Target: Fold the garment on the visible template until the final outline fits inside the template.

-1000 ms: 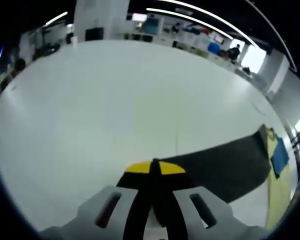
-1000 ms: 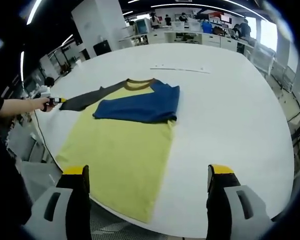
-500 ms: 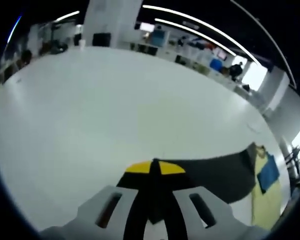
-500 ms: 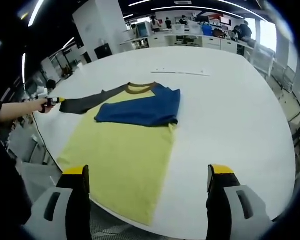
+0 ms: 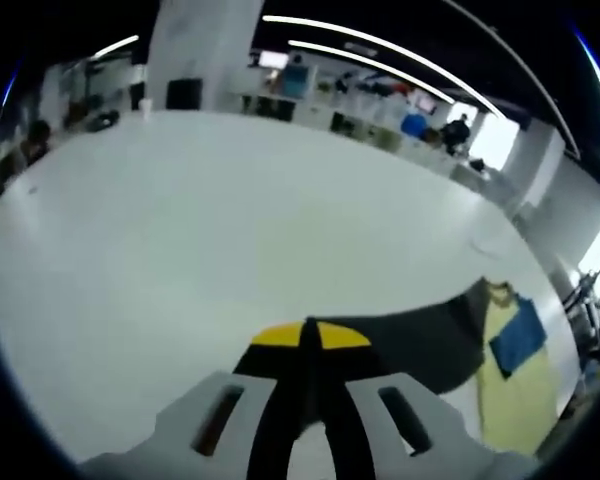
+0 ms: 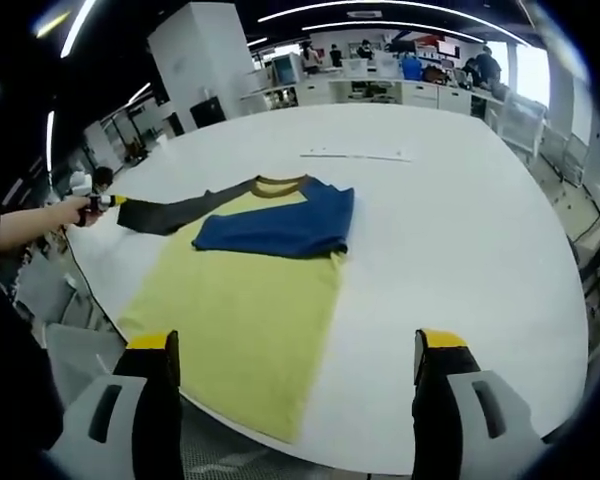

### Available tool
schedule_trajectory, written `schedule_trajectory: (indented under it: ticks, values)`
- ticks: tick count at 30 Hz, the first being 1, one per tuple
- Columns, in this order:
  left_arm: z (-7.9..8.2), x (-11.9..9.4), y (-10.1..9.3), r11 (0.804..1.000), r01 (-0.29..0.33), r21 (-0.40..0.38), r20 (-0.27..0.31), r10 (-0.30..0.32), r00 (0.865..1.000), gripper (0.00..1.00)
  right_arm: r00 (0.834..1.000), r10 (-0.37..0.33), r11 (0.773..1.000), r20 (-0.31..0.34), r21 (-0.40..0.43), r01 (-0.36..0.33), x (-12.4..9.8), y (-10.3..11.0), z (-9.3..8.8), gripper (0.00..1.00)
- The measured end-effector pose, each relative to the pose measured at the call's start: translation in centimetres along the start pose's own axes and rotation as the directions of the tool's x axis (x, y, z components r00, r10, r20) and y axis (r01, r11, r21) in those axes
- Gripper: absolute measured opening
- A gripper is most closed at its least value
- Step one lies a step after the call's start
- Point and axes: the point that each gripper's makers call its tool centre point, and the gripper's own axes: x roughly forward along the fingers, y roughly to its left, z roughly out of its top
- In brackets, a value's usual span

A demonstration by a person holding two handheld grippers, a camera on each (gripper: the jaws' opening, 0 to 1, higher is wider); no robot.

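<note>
While spread flat on big white table [image 6: 460,200], yellow-bodied garment [image 6: 250,300] lies toward table's near-left edge, hem at that edge, brown collar [image 6: 280,183] pointing to table middle. Largest on table after garment body: blue sleeve [image 6: 280,225], folded in across chest, lying on yellow fabric just below collar. Next, dark grey sleeve [image 6: 175,212], pulled out straight from shoulder toward table's left edge, end pinched at left gripper [image 6: 102,201] held by person's hand [image 6: 75,210] just off table edge. Smaller, thin pale strip [image 6: 355,156] on table beyond collar, apart from garment; cannot tell what it marks.

From left gripper view: left gripper [image 5: 310,335] closed tight, yellow tips together, clamped on end of dark grey sleeve [image 5: 410,340], which runs across table [image 5: 230,230] to yellow body [image 5: 515,380] with blue sleeve [image 5: 518,335] on it.

From right gripper view: right gripper [image 6: 295,345] spread wide apart, holding nothing, hanging above table's near edge, clear of garment; left jaw over hem side, right jaw over bare table.

Background beyond table: desks, shelves, white pillar [image 6: 200,50], ceiling light strips.
</note>
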Motion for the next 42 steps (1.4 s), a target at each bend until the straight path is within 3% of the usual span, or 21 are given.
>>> schedule_trajectory:
  ticks: [16, 29, 42]
  values:
    - [4.6, -4.2, -4.2, 0.997, 0.034, 0.072, 0.065, -0.038, 0.997, 0.00, 0.999, -0.004, 1.000, 0.051, 0.018, 0.003, -2.4, -0.1, -1.2, 0.97]
    - [6.1, -7.0, -7.7, 0.990, 0.081, 0.115, 0.107, -0.094, 0.990, 0.00, 0.997, -0.020, 0.999, 0.081, 0.044, 0.016, -4.8, -0.1, -3.0, 0.97]
    - [7.2, -9.0, -11.4, 0.978, 0.144, 0.153, 0.134, -0.165, 0.977, 0.00, 0.993, -0.025, 0.999, 0.112, 0.044, 0.020, -6.7, 0.2, -3.6, 0.97]
